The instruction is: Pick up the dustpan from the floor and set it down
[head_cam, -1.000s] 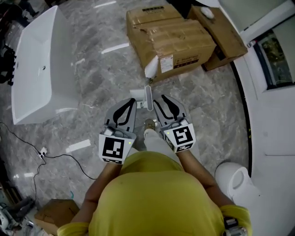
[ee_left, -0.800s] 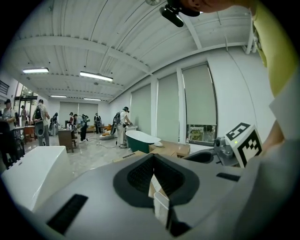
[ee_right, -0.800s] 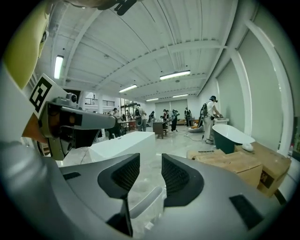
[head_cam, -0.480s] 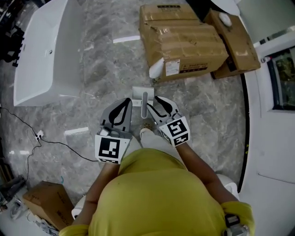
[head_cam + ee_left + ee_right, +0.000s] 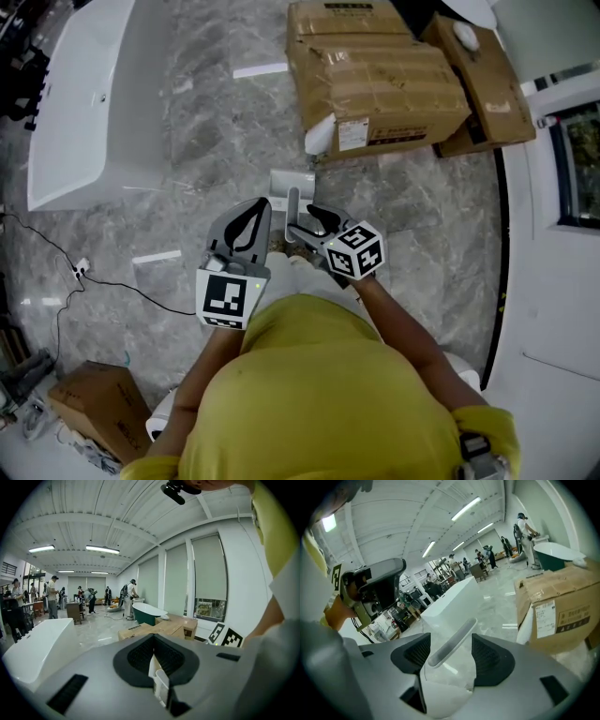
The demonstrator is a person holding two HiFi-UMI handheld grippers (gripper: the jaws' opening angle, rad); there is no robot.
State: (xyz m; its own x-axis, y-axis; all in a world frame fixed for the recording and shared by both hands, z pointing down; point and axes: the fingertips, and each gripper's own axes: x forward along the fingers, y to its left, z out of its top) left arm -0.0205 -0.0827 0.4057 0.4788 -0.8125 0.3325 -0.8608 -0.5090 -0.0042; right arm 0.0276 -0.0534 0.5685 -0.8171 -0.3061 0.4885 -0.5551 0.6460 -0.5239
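Observation:
The dustpan (image 5: 292,181) is white with a grey upright handle (image 5: 292,204) and seems to rest on the marble floor just ahead of me. My right gripper (image 5: 305,223) is rolled onto its side around that handle. In the right gripper view the handle (image 5: 451,643) stands between the jaws with a gap on each side, and the jaws are opening. The clear pan (image 5: 450,679) shows below them. To the left of the handle my left gripper (image 5: 261,204) is shut and holds nothing. Through its pads I glimpse a white part of the dustpan (image 5: 159,679).
Large cardboard boxes (image 5: 375,75) lie just beyond the dustpan. A white bathtub (image 5: 94,103) stands at the far left. A black cable (image 5: 103,281) crosses the floor at the left, with a small box (image 5: 94,408) near my feet. A white wall base (image 5: 553,234) runs along the right.
My right gripper has sunk and rolled onto its side, and its jaws have spread off the handle. The dustpan has come down with it. The left gripper drifted a little.

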